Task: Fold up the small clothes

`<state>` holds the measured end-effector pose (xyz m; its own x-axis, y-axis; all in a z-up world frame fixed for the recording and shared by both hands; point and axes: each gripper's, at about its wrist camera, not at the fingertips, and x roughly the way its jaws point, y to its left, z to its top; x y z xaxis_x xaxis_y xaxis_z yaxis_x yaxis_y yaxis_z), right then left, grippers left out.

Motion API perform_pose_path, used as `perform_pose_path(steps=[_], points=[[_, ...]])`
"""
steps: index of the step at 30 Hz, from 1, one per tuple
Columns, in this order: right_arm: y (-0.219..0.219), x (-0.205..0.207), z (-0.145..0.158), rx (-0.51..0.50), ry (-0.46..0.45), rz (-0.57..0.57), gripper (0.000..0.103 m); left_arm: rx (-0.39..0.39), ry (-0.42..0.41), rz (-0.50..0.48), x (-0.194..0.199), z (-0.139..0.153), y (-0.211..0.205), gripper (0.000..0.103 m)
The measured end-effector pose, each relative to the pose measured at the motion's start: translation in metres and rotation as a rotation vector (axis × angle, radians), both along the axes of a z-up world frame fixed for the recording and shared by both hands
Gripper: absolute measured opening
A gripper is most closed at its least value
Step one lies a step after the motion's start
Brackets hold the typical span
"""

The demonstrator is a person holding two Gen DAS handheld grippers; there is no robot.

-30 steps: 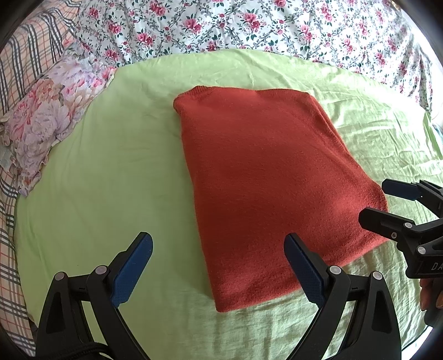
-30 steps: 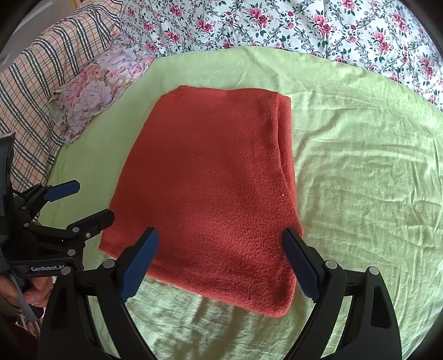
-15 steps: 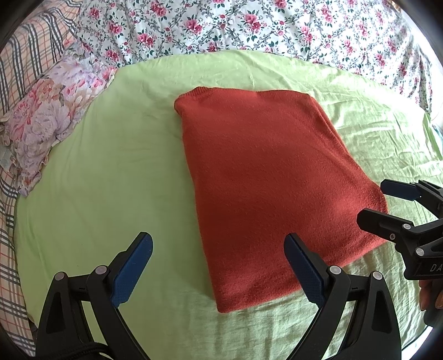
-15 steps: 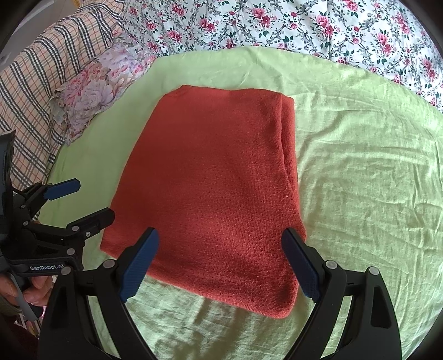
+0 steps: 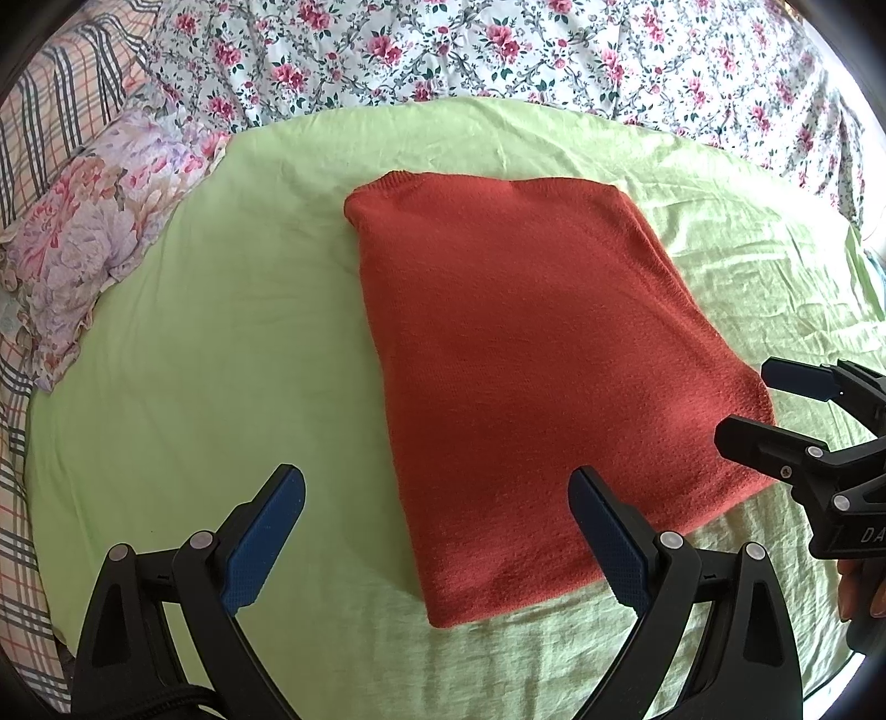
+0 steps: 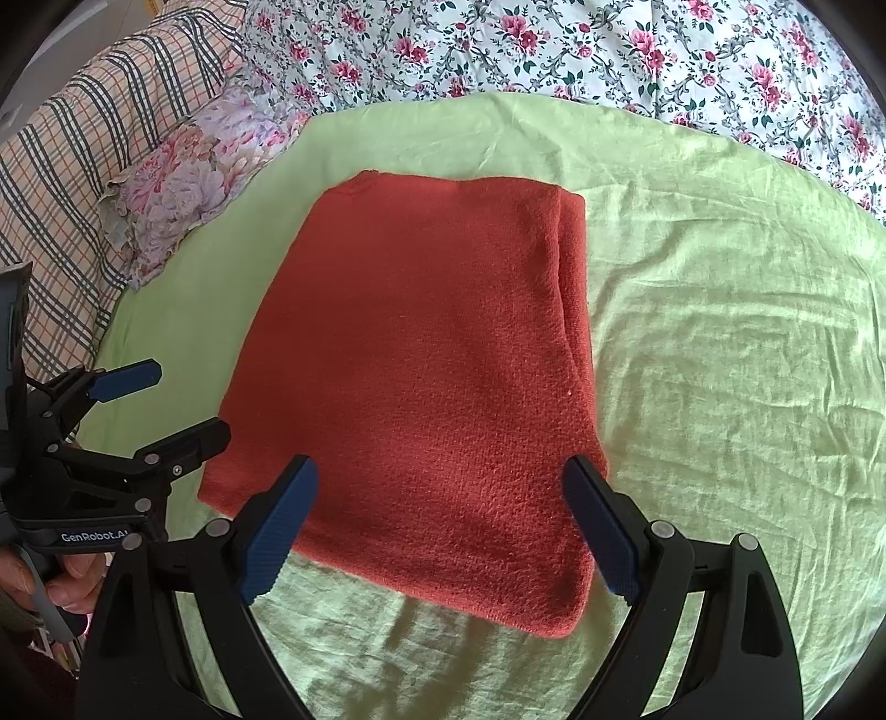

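A rust-red knit sweater lies folded into a flat rectangle on a light green sheet; it also shows in the right wrist view. My left gripper is open and empty, held above the sweater's near left corner. My right gripper is open and empty, held above the sweater's near edge. Each gripper shows in the other's view: the right one by the sweater's right corner, the left one by its left corner, both open.
A floral pillow lies at the left of the green sheet. A flowered bedspread runs along the back. A plaid blanket lies at the far left.
Both grippers have stayed open and nearly still. The right wrist view has drifted slightly, so the sweater sits a little lower and to the right in it.
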<state>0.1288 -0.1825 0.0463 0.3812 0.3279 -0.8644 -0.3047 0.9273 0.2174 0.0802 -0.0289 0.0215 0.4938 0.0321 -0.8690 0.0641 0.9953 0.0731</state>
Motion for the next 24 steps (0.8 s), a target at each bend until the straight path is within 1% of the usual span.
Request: perform_pose_path(steps=[11,16,24], points=[[-0.002,0.005,-0.001,0.0,-0.003,0.002,0.09,0.005,-0.003,-0.005,0.001,0.0,-0.002,0.097],[-0.005,0.009,-0.001,-0.003,-0.006,0.009,0.09,0.015,-0.014,-0.002,0.007,0.001,-0.003,0.097],[-0.005,0.018,0.0,-0.003,-0.01,0.011,0.09,0.009,-0.01,0.005,0.015,0.001,-0.001,0.097]])
